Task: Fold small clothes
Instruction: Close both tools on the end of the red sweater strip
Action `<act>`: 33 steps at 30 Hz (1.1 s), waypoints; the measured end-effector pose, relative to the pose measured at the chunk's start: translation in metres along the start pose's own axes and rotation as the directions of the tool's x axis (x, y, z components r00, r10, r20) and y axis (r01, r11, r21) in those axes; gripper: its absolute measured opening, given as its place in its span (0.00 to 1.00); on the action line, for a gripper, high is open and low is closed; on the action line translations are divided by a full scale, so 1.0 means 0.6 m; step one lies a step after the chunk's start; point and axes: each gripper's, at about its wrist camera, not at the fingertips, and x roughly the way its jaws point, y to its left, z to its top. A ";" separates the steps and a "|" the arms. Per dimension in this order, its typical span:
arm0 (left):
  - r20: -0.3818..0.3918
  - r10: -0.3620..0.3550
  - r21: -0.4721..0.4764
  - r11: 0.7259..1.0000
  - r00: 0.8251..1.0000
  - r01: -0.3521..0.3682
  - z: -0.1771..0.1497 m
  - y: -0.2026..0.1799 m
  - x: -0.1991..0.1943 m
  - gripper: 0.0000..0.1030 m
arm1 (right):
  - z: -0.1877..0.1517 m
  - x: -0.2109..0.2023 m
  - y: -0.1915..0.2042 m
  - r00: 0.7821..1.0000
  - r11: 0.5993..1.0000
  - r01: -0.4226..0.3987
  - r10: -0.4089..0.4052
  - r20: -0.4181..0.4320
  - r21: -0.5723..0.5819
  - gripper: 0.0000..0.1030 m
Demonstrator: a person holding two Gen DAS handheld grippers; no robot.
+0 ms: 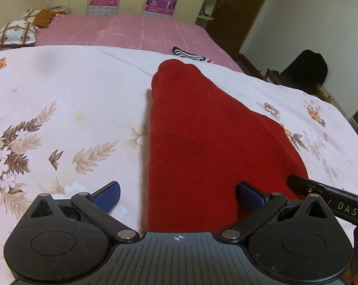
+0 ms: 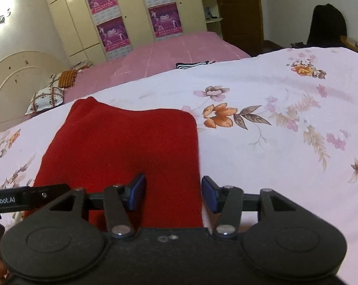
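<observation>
**Red cloth flat on the flowered sheet, both grippers open over its near edge**

Left wrist view: left gripper (image 1: 177, 196) spread wide, holding nothing. Red cloth (image 1: 202, 130) flat on the flowered sheet (image 1: 60, 99), near edge between the blue pads (image 1: 107, 196), neither pressing it. Striped garment (image 1: 189, 53) farther back.

Right wrist view: right gripper (image 2: 173, 193) about half open, nothing clamped. Cloth's right edge (image 2: 122, 147) between the pads, apart from both. Pink bedspread (image 2: 160, 57) beyond the sheet (image 2: 274, 130).

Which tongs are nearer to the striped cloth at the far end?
Left tongs; the striped cloth lies straight ahead. From the right tongs it looks farther.
</observation>
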 end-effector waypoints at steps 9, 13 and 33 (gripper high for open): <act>-0.028 -0.037 -0.044 0.998 0.999 0.036 0.002 0.005 0.007 1.00 | 0.002 0.009 -0.028 0.996 0.993 -0.072 0.077 -0.052 0.092 0.63; -0.060 -0.094 -0.056 0.994 0.994 0.091 0.002 -0.002 0.004 1.00 | 0.003 0.006 -0.035 0.989 0.984 -0.122 0.132 -0.074 0.129 0.64; -0.048 -0.123 -0.027 0.992 0.991 0.122 -0.010 -0.027 -0.002 0.74 | -0.014 0.019 -0.037 0.960 0.943 -0.244 0.268 -0.080 0.226 0.45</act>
